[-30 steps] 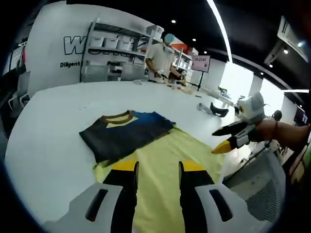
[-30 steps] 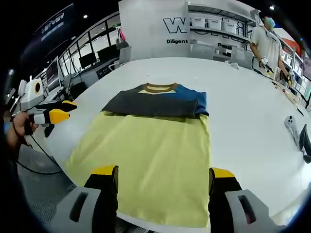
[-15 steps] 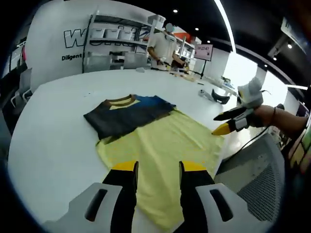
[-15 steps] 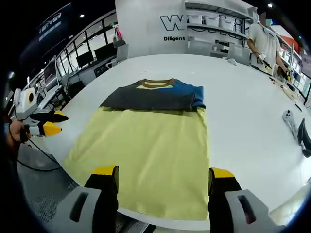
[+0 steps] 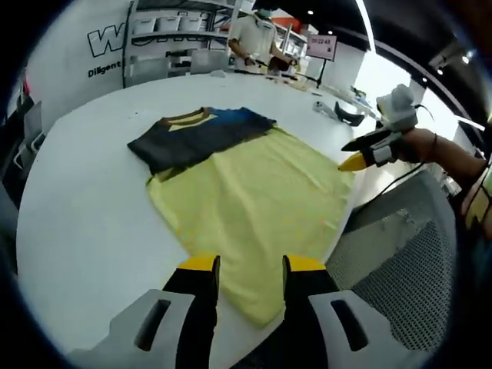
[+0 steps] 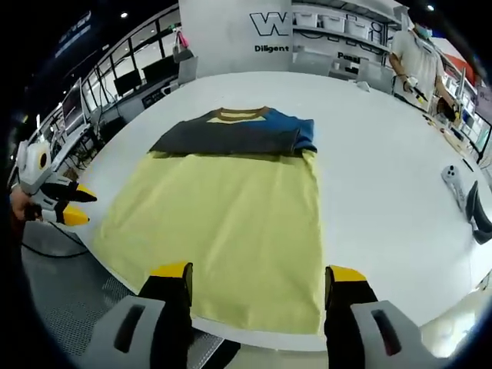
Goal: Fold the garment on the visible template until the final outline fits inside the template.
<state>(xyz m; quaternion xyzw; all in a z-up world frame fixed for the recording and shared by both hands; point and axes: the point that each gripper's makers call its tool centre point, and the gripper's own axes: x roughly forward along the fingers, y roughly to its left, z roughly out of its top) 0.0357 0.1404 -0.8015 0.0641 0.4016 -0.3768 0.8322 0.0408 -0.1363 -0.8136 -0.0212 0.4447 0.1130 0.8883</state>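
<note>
Garment (image 6: 238, 134) lies folded at template's (image 6: 223, 231) far end, long axis crosswise; both hand-held grippers (left (image 5: 246, 265), right (image 6: 257, 273)) open, empty, near edge of surface (image 6: 384, 169)

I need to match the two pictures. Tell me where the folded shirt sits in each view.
Left gripper view: shirt upper centre-left, at the yellow template's far end.
Right gripper view: shirt upper centre, across the template's far edge.
Shared landmark: the wall lettering beyond the table.
</note>
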